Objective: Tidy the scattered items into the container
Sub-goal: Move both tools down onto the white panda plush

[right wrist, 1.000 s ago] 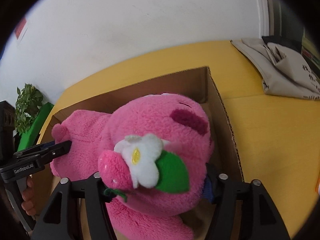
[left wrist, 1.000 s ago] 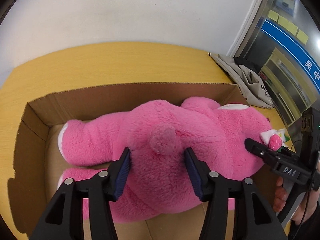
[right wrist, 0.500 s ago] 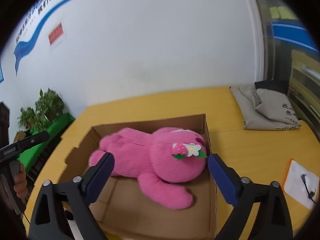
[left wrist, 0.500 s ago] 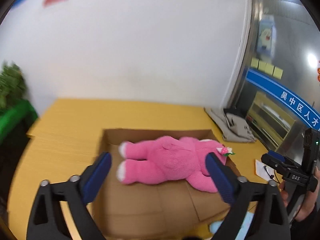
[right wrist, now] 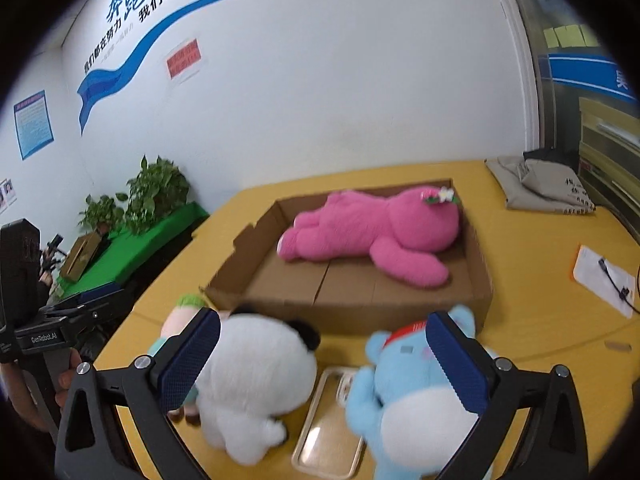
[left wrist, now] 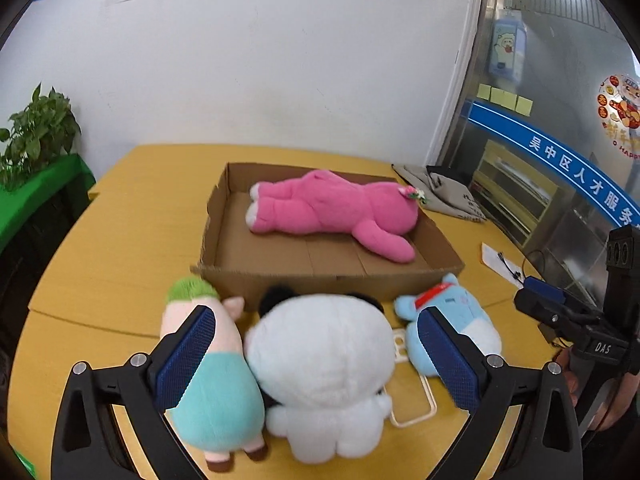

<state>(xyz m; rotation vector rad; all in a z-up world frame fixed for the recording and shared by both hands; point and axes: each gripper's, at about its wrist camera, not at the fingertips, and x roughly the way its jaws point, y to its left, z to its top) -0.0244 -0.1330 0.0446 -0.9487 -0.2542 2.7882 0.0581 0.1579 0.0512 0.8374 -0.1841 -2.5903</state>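
A pink plush bear [left wrist: 332, 210] [right wrist: 372, 230] lies face down in a shallow cardboard box [left wrist: 224, 208] [right wrist: 482, 276] on the yellow table. In front of the box lie a white panda plush [left wrist: 324, 372] [right wrist: 252, 376], a blue plush [left wrist: 456, 328] [right wrist: 404, 396], a pink-and-teal plush with green hair [left wrist: 208, 380] [right wrist: 182, 316] and a clear phone case [left wrist: 412, 408] [right wrist: 328, 436]. My left gripper [left wrist: 316, 356] is open and empty above the panda. My right gripper [right wrist: 324, 360] is open and empty above the panda and blue plush.
A grey folded bag [left wrist: 444, 192] [right wrist: 540, 188] lies at the table's far right. A white paper with a cable [left wrist: 500, 264] [right wrist: 604, 278] lies right of the box. Green plants [left wrist: 36, 132] [right wrist: 148, 196] stand left, beyond the table edge.
Both grippers let go of the pink bear, opened wide and pulled back and up from the box. The plush toys in front of the box have come into view.
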